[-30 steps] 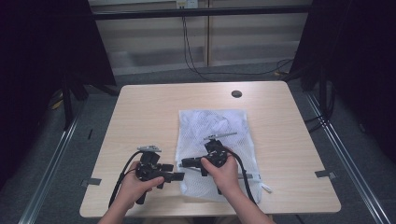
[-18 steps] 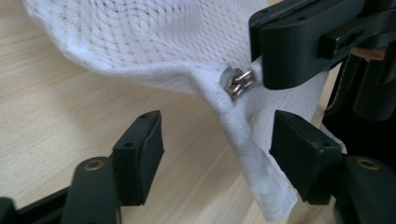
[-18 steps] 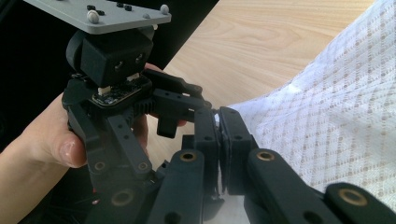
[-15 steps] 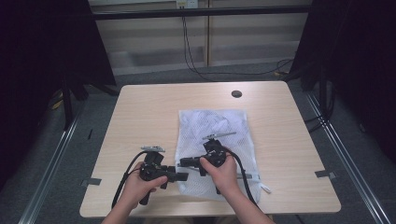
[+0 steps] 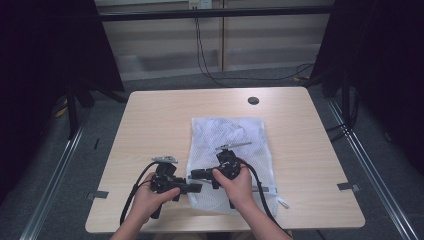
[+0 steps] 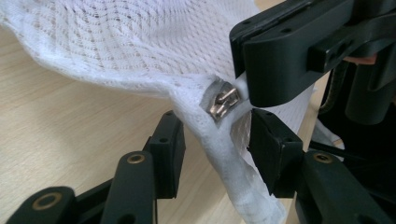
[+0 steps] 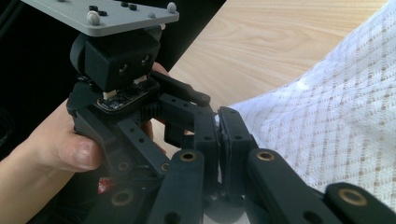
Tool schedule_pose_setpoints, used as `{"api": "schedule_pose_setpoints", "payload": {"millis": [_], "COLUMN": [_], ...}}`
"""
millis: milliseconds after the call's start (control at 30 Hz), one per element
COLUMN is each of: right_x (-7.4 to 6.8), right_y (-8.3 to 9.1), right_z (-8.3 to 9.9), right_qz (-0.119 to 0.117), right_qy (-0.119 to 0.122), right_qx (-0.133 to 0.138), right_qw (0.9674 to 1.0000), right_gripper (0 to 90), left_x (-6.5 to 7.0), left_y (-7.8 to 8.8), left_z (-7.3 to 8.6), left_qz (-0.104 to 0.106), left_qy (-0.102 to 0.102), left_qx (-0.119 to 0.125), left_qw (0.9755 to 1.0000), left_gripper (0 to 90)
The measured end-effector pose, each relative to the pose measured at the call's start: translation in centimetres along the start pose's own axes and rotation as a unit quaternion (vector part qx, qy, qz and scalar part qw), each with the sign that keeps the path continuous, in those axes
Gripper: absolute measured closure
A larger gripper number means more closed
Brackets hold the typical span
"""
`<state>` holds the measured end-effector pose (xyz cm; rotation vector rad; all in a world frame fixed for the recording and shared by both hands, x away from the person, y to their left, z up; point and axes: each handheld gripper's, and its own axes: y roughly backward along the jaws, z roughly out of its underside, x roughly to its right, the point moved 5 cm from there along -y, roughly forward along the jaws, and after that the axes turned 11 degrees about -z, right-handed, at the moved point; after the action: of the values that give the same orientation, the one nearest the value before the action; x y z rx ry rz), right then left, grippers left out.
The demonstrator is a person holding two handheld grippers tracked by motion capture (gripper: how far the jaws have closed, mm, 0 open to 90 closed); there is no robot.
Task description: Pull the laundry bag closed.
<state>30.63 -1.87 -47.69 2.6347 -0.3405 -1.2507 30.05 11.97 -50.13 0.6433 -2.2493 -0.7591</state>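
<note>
A white mesh bag [image 5: 230,145] lies flat on the wooden table [image 5: 160,115], right of the middle. Its near left edge is lifted, and a small metal zipper slider [image 6: 221,101] sits on that edge. My right gripper [image 5: 195,174] points left and is shut on the bag's edge right beside the slider; its jaws [image 7: 219,114] are pressed together on the mesh [image 7: 345,116]. My left gripper [image 5: 196,187] faces it from the left. It stands open [image 6: 215,119], one jaw on each side of the raised bag edge just below the slider.
A small black round disc [image 5: 253,100] sits in the tabletop near the far edge. Bare wood stretches to the left and beyond the bag. The front table edge runs just under both hands, and cables trail from both grippers toward the person.
My left gripper has slid a little to the right, up to the bag's edge and the right gripper. The right gripper has stayed where it was.
</note>
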Motion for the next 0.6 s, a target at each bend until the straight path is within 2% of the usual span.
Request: {"api": "schedule_pose_setpoints", "payload": {"millis": [33,233,367,433,467,500,533,567,600], "right_x": [-0.01,-0.09,-0.15,-0.10,-0.10,-0.10,-0.10,-0.16,-0.16], "right_y": [0.01,0.07,0.04,-0.03,-0.03,-0.06,-0.06,-0.08,-0.08], "right_z": [0.01,-0.04,-0.01,-0.01,-0.01,0.01,0.01,0.05,0.05], "right_qz": [0.000,-0.001,-0.003,-0.004,-0.004,-0.004,-0.004,-0.005,-0.005], "right_qy": [0.000,0.002,-0.001,0.000,0.000,0.000,0.000,-0.002,-0.002], "right_qx": [0.000,0.003,0.002,0.003,0.003,0.003,0.003,0.001,0.001], "right_qw": [1.0000,1.0000,1.0000,1.0000,1.0000,1.0000,1.0000,1.0000,1.0000], "right_gripper": [87.7,87.7,87.7,87.7,87.7,87.7,87.7,87.6,87.6], "left_x": [-0.02,-0.04,-0.11,-0.11,-0.09,-0.03,0.02,0.09,0.09], "left_y": [-0.01,-0.05,-0.03,0.04,0.04,0.03,0.03,0.11,0.11], "left_z": [-0.02,0.16,0.02,-0.03,-0.04,-0.03,-0.01,0.05,0.05], "left_qz": [-0.002,0.007,0.001,0.007,0.007,0.013,0.014,0.017,0.017], "left_qy": [-0.004,0.008,0.006,0.008,0.009,0.013,0.015,0.021,0.021], "left_qx": [0.002,-0.013,0.000,0.001,0.001,-0.002,-0.004,-0.011,-0.011], "left_qw": [1.0000,0.9999,1.0000,0.9999,0.9999,0.9998,0.9998,0.9996,0.9996], "left_gripper": [56.0,57.4,62.6,70.1,70.1,77.0,77.0,83.9,85.9]}}
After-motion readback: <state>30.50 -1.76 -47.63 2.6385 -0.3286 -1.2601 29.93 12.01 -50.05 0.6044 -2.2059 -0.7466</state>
